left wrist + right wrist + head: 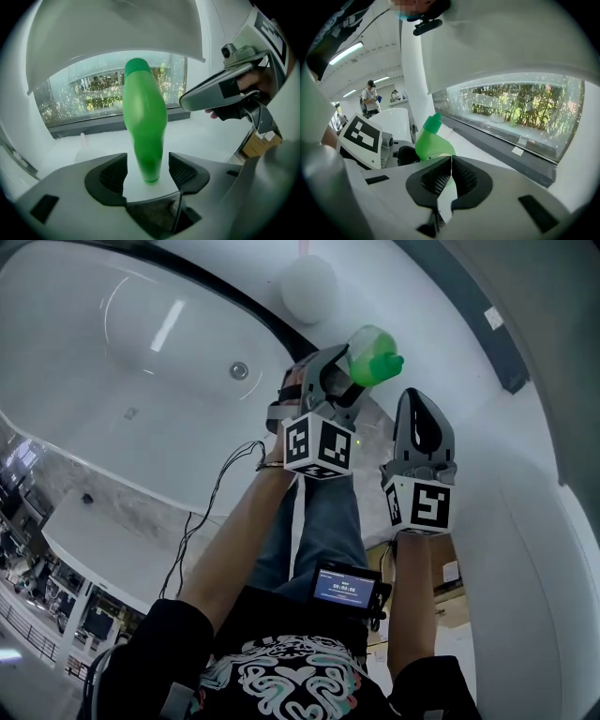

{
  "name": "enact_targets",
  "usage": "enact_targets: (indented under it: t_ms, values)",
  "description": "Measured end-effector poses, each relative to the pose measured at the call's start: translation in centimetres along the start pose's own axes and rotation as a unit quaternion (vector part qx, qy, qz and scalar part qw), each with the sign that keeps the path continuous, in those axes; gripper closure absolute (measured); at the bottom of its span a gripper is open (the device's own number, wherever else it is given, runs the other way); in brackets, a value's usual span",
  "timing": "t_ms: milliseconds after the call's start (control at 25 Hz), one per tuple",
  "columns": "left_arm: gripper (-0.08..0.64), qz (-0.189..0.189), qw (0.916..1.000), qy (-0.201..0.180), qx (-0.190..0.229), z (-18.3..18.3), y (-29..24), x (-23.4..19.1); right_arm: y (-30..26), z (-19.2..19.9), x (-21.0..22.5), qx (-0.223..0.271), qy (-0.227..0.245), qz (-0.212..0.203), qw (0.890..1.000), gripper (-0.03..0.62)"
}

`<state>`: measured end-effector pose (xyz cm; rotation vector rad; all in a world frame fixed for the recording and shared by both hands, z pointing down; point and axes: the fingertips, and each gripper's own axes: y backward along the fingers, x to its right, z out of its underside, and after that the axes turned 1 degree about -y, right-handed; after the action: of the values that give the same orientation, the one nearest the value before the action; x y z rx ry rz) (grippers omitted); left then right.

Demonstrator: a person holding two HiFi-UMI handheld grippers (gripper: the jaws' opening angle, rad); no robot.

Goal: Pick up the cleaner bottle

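A green cleaner bottle (373,356) with a green cap stands upright on a white ledge (70,147). My left gripper (342,371) is open around it. In the left gripper view the bottle (144,126) rises between the two pads of the left gripper (147,171), with a narrow gap on each side of its base. To the right of the bottle my right gripper (424,413) is shut with nothing in it. Its own view shows the right gripper (451,173) with tips touching and the bottle (431,140) just behind and left of them.
A white bathtub (141,324) with a round drain (239,370) lies at the left. A white round object (307,287) sits beyond the bottle. A window (511,103) with a dark sill runs along the ledge. A person (370,98) stands far off.
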<state>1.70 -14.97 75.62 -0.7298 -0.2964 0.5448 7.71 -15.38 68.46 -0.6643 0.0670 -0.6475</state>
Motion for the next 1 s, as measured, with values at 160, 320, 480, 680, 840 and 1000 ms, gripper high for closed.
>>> enact_targets:
  t_ms: [160, 320, 480, 680, 840, 1000]
  values:
    - [0.290, -0.015, 0.9998, 0.005, -0.012, 0.6, -1.3, -0.5, -0.4, 0.5, 0.4, -0.006, -0.009, 0.002, 1.000, 0.565]
    - [0.282, -0.014, 0.9996, 0.022, -0.010, 0.7, -2.1, -0.8, -0.6, 0.9, 0.2, -0.012, -0.008, 0.000, 1.000, 0.565]
    - [0.278, -0.017, 0.9995, 0.023, -0.016, 0.2, -3.3, -0.8, -0.8, 1.2, 0.8, -0.016, -0.011, 0.003, 1.000, 0.565]
    - [0.278, -0.026, 0.9993, 0.026, -0.006, -0.2, -4.8, -1.1, -1.5, 1.3, 1.4, -0.017, -0.011, -0.001, 1.000, 0.565]
    - [0.278, -0.024, 0.9991, 0.034, 0.008, -0.9, -5.5, -0.7, -1.8, 1.6, 2.0, -0.020, -0.012, -0.003, 1.000, 0.565]
    - [0.279, -0.030, 0.9992, 0.025, 0.004, -1.1, -5.8, -0.6, -1.7, 1.8, 2.2, -0.021, -0.014, -0.001, 1.000, 0.565]
